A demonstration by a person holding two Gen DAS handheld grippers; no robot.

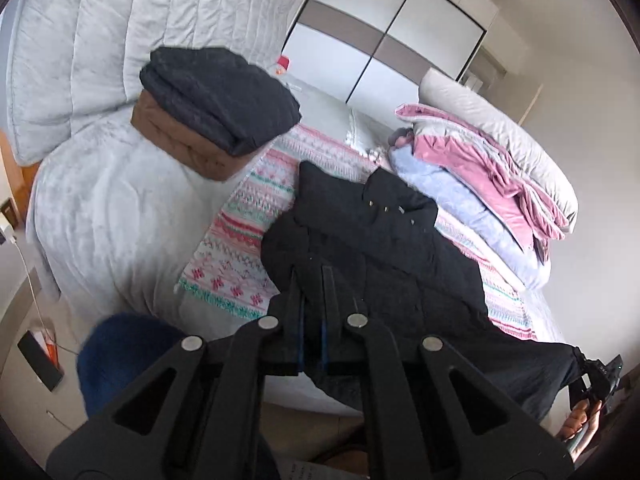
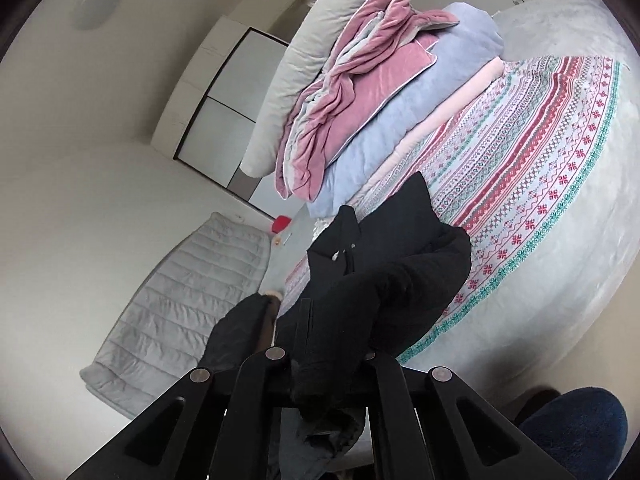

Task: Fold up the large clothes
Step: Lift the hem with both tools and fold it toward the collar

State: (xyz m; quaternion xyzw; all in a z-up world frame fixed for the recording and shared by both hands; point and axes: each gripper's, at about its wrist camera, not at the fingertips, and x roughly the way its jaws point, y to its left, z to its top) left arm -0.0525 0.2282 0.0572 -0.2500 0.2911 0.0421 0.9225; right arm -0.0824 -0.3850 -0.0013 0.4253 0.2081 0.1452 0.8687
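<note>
A large black padded coat (image 1: 376,240) lies on the patterned blanket (image 1: 240,240) on the bed, its lower part hanging off the bed's near edge. My left gripper (image 1: 312,276) is shut on the coat's near hem. My right gripper (image 2: 320,320) is shut on another part of the coat (image 2: 384,276), whose fabric bunches over the fingers and hides their tips. In the left wrist view the right gripper (image 1: 596,372) shows at the far right, holding the stretched hem.
A folded dark grey garment on a brown one (image 1: 212,116) sits at the bed's left. A pile of pink and lilac bedding (image 1: 480,184) and a grey pillow lie at the right. A wardrobe (image 1: 380,40) stands behind. A phone and cable lie on the floor (image 1: 40,356).
</note>
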